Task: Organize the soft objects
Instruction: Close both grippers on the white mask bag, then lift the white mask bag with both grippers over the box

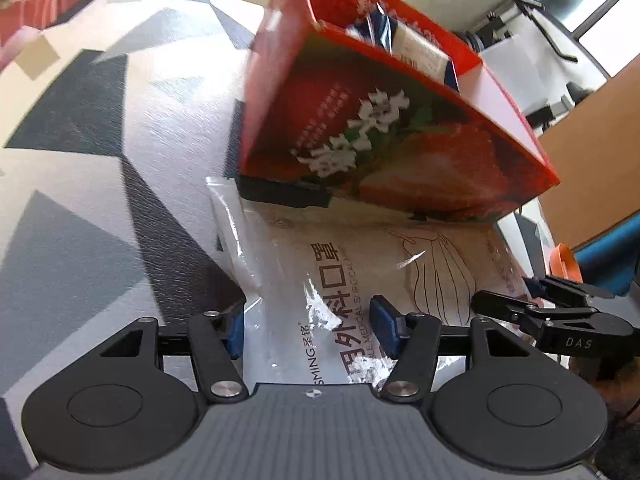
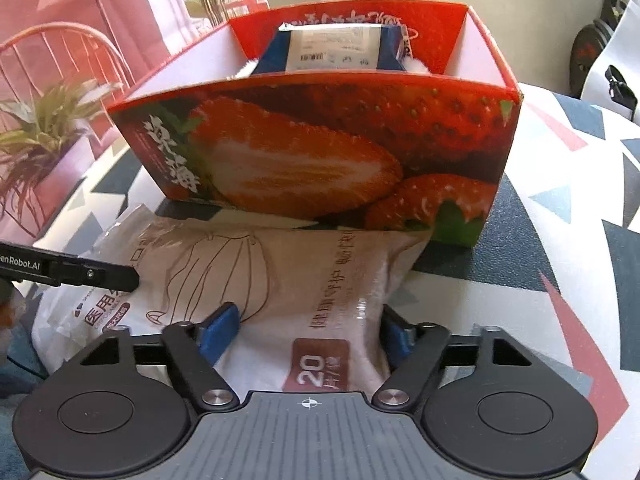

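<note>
The left gripper (image 1: 311, 330) has its blue pads (image 1: 383, 316) spread on either side of the near end of a plastic mask pack (image 1: 360, 276); whether they are pressing the film or standing just off it cannot be told. In the right wrist view the right gripper (image 2: 306, 332) clamps the same mask pack (image 2: 280, 280), its fingers (image 2: 218, 330) pinching the pink end so the film bunches between them. The pack lies flat on a tablecloth (image 1: 120, 120) printed with grey and white triangles. At twelve o'clock from both grippers stands a red strawberry box (image 2: 304, 152), open at the top, its lower edge touching the pack's far end. Inside the box, a blue packet (image 2: 340, 50) stands upright. At nine o'clock in the right wrist view a potted plant (image 2: 36, 136) sits beyond the table edge
</note>
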`<act>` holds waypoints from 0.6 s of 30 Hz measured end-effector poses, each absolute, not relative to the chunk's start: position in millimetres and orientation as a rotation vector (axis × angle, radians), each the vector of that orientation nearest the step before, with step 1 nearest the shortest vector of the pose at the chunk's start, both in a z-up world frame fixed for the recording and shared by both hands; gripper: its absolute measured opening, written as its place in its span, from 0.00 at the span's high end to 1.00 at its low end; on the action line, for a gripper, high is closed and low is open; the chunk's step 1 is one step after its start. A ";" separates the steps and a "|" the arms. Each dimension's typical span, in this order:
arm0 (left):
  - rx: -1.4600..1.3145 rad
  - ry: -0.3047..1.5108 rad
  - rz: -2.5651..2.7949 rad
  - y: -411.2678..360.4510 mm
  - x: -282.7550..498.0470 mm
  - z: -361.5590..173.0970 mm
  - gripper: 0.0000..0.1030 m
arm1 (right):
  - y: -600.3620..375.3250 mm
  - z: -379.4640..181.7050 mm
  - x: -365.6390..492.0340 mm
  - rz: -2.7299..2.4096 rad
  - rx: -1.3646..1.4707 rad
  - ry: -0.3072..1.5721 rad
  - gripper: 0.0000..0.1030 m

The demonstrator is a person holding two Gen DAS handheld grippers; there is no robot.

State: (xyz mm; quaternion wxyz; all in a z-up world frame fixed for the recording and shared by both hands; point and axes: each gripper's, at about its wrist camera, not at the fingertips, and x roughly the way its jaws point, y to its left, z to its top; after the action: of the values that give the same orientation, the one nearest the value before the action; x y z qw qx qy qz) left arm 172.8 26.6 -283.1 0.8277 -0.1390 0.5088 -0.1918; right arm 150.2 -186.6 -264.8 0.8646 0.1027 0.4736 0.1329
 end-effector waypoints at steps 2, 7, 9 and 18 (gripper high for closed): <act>-0.306 1.056 -0.403 32.0 169.9 -276.7 0.40 | -186.2 -258.3 147.0 0.290 0.215 0.973 0.41; -0.254 0.991 -0.423 34.7 159.0 -257.4 0.40 | -182.0 -239.3 141.6 0.300 0.186 0.929 0.42; -0.232 0.972 -0.419 36.4 155.1 -251.3 0.40 | -178.8 -231.2 139.1 0.308 0.165 0.910 0.42; -0.268 0.885 -0.366 60.6 140.9 -222.7 0.39 | -158.3 -196.5 134.5 0.364 0.115 0.821 0.42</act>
State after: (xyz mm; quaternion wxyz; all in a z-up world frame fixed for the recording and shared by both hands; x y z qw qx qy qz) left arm 140.9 60.6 -222.7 0.8788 -0.1287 0.4246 -0.1756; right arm 134.5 -158.3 -196.5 0.8994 0.0557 0.3965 0.1757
